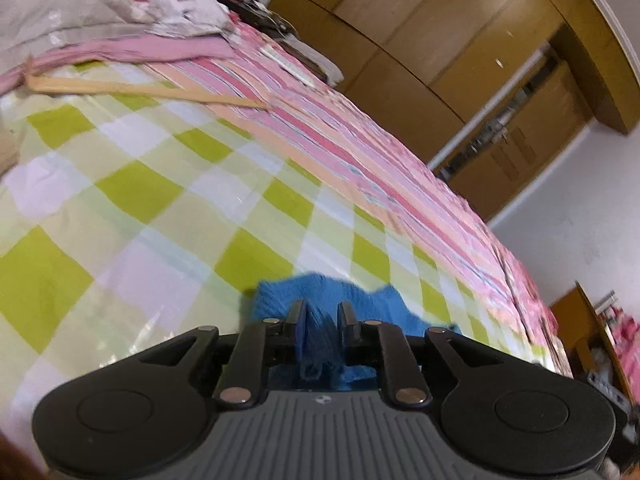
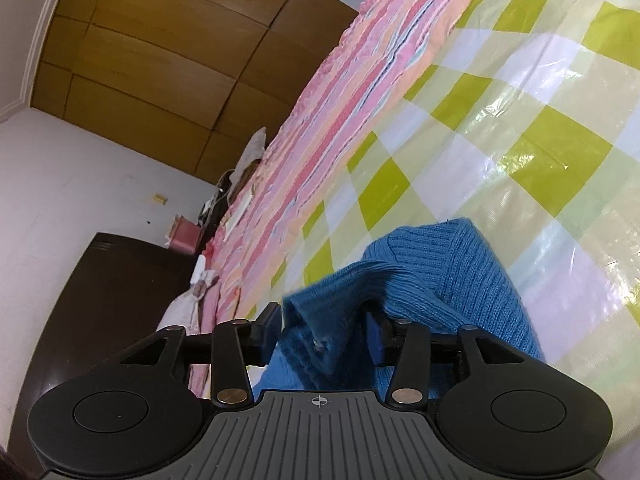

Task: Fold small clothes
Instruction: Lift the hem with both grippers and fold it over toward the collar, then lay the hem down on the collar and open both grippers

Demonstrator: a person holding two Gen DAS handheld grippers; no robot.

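Note:
A small blue knitted sweater lies on the green-and-white checked plastic sheet that covers the bed. My right gripper has a bunched part of the sweater between its jaws, which stand fairly wide apart around the cloth. In the left wrist view my left gripper is shut on a fold of the same blue sweater, which spreads a little past the fingertips onto the checked sheet.
A pink striped bedspread runs along the far side of the sheet. A long wooden stick and a grey patterned pillow lie at the bed's head. Wooden wardrobes and a dark cabinet stand beyond.

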